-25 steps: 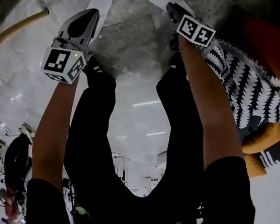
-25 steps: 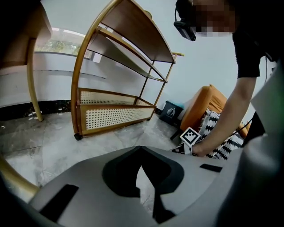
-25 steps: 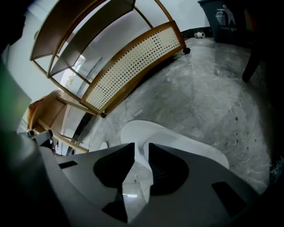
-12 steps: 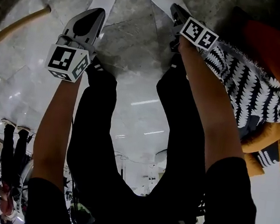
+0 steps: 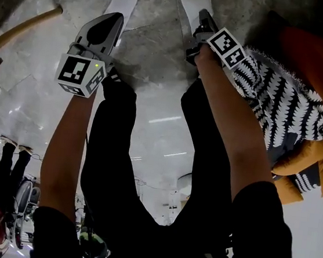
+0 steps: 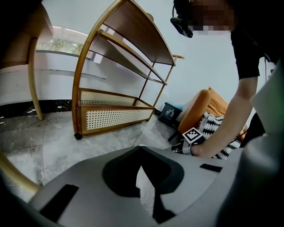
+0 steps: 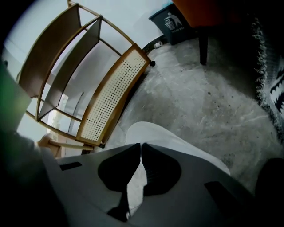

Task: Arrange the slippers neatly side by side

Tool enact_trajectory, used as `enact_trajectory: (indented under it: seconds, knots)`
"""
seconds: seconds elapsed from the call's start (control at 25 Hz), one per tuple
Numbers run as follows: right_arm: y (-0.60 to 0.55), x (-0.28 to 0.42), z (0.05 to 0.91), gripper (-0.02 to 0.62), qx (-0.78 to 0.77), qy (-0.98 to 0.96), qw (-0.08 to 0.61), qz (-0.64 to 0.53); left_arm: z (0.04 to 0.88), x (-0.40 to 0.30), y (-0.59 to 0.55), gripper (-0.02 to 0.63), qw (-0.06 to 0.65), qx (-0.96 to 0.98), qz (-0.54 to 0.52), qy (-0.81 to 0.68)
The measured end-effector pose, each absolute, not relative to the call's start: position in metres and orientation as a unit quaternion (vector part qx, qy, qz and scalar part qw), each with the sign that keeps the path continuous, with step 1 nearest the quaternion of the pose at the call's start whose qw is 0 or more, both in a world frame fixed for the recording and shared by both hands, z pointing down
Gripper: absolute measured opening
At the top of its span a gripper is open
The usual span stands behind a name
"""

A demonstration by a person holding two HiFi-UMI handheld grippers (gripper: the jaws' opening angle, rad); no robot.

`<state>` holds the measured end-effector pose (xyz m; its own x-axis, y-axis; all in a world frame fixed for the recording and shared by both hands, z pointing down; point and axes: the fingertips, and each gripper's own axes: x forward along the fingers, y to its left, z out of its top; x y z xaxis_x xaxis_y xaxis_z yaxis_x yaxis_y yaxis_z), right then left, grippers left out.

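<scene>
Two white slippers lie on the grey stone floor at the top of the head view. The left slipper (image 5: 123, 1) points away from me, and my left gripper (image 5: 110, 21) lies low over its near end, shut on it. A white strip of it shows between the jaws (image 6: 143, 177). The right slipper (image 5: 193, 0) stands nearly parallel to the first, a gap of floor between them. My right gripper (image 5: 198, 26) is shut on its near end, and the white slipper (image 7: 155, 135) runs out beyond the jaw tips.
A curved wooden shelf unit (image 6: 120, 66) with cane panels stands ahead on the left; its leg (image 5: 22, 29) crosses the head view's left. An orange chair (image 5: 316, 57) with a black-and-white cushion (image 5: 287, 106) is close on the right. A dark bin (image 7: 171, 22) stands behind.
The right gripper has swung the right slipper from a slant to nearly straight, closer to parallel with the left one. The left gripper and its slipper have hardly shifted.
</scene>
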<state>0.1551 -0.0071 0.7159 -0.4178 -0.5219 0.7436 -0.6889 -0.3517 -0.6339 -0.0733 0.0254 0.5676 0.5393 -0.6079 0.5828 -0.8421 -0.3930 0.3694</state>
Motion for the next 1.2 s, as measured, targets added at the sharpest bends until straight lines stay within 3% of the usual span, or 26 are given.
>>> enact_trajectory:
  seconds: [1.0, 1.08, 1.2]
  knots:
    - [0.012, 0.133, 0.75, 0.04, 0.55, -0.527, 0.045, 0.647, 0.587, -0.046, 0.049, 0.014, 0.368, 0.812, 0.172, -0.42]
    - [0.01, 0.13, 0.746, 0.116, 0.54, -0.535, 0.05, 0.648, 0.586, -0.044, 0.05, 0.014, 0.37, 0.811, 0.17, -0.42]
    - [0.013, 0.132, 0.737, 0.13, 0.537, -0.545, 0.088, 0.638, 0.586, -0.044, 0.056, 0.014, 0.377, 0.806, 0.174, -0.423]
